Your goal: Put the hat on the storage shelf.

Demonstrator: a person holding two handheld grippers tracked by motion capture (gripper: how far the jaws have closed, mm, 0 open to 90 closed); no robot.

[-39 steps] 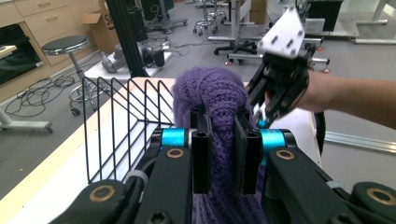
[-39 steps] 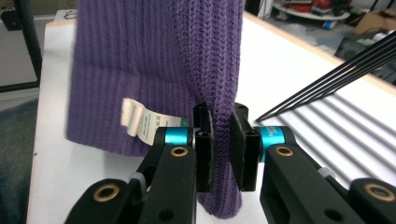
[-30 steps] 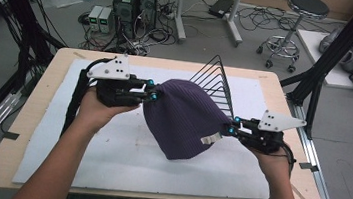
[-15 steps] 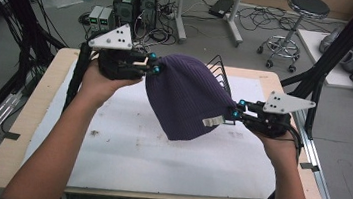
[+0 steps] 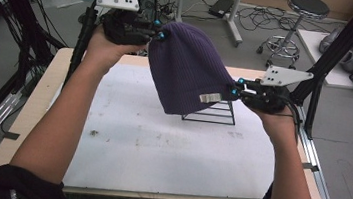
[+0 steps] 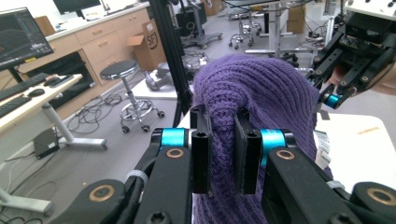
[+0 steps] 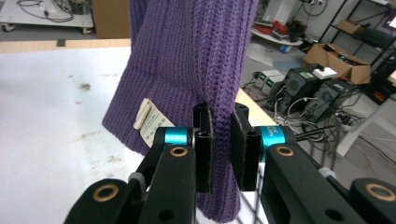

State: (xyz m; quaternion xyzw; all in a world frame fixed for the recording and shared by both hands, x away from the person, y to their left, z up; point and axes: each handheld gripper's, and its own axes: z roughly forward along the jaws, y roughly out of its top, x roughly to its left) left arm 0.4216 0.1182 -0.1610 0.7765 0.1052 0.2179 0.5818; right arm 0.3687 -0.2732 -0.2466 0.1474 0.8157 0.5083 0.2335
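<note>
High view shows a purple knit beanie [image 5: 188, 68] held up in the air above the white-topped desk [image 5: 159, 148], stretched between both grippers. At its top edge, the left gripper [image 5: 158, 29] has its fingers [image 6: 201, 154] clamped on a fold of knit. Lower down, the right gripper [image 5: 236, 86] pinches the hem beside a white tag [image 5: 210, 98]. A black wire rack [image 5: 213, 113] stands on the desk behind the beanie.

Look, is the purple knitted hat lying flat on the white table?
No, the purple knitted hat hangs in the air above the white table, pinched by the left gripper and the right gripper.
</note>
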